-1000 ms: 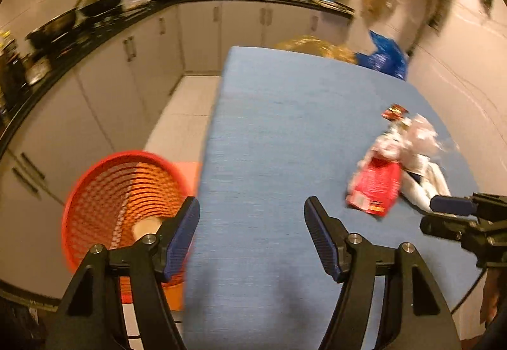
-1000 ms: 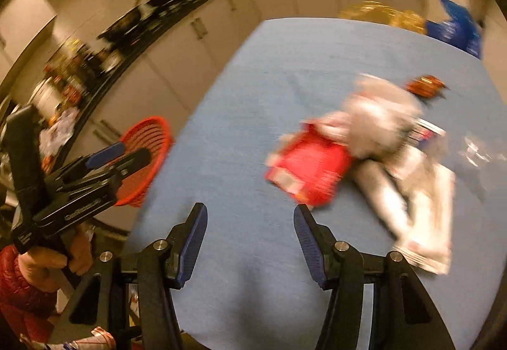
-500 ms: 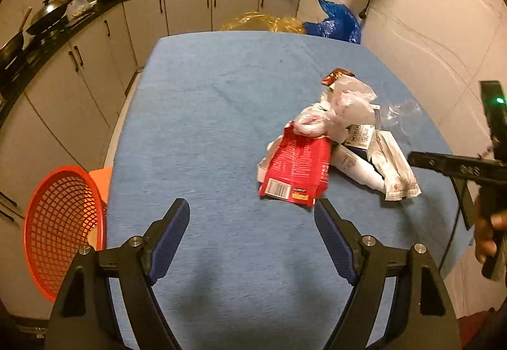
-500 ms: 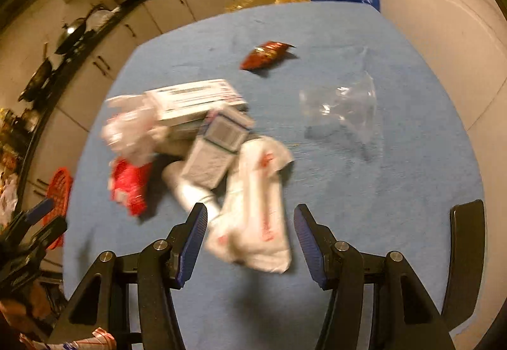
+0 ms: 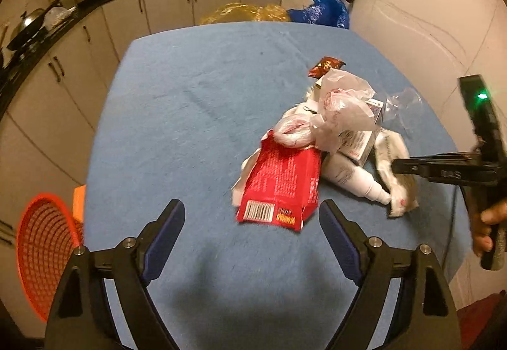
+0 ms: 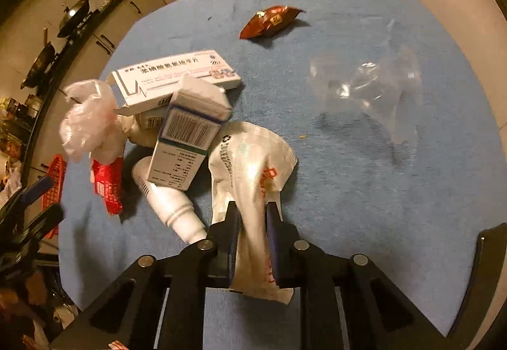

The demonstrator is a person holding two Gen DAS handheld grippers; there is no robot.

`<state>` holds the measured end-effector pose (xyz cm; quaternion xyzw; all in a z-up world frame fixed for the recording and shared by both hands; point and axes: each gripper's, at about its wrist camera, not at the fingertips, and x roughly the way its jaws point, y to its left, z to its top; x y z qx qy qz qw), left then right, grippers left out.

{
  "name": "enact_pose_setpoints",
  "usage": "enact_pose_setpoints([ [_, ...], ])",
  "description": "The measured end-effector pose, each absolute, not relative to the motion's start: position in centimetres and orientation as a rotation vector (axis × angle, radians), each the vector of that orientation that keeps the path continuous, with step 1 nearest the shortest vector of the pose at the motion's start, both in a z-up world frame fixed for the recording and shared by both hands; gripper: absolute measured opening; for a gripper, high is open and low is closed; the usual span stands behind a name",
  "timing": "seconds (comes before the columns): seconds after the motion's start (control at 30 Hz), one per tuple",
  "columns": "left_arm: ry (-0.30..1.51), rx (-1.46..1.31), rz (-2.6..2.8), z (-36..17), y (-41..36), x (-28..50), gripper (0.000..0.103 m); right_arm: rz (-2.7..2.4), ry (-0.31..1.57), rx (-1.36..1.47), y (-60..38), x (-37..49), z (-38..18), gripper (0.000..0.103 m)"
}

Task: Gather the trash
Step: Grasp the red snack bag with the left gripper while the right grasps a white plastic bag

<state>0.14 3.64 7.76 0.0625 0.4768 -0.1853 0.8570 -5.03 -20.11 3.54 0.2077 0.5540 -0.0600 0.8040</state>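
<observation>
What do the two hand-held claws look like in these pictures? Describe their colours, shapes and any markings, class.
Both are black two-finger tools with angular, open-framed arms and silver round pins at the joints. The left claw has dark blue ribbed pads on its fingers. The right claw has the same blue pads; seen from the left wrist camera, its black body carries a small green light and faint pale lettering. No cables or sleeves are clearly visible.

The left gripper (image 5: 252, 221) tilts downward, jaws having just widened, nothing between them. The right gripper (image 6: 252, 220) (jaws just closed) pinches a white wrapper (image 6: 250, 159).
</observation>
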Motion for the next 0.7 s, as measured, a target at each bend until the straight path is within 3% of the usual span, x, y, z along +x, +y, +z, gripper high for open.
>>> enact_pose_setpoints([
  [0.53,1.081,0.111,-0.446,1.9,-0.9,4.2,0.086,-0.103,1.146,0.446,-21.2,-10.2,5.8,0.016],
  [0.57,1.078,0.123,-0.430,1.7,-1.1,4.0,0.085,-0.100,1.145,0.443,-21.2,-10.2,5.8,0.016],
  [0.67,1.052,0.144,-0.387,1.6,-1.1,3.5,0.062,-0.096,1.142,0.442,-21.1,-10.4,6.0,0.016],
  [0.7,1.051,0.145,-0.379,1.7,-1.0,3.3,0.059,-0.094,1.141,0.446,-21.0,-10.4,6.0,0.016],
])
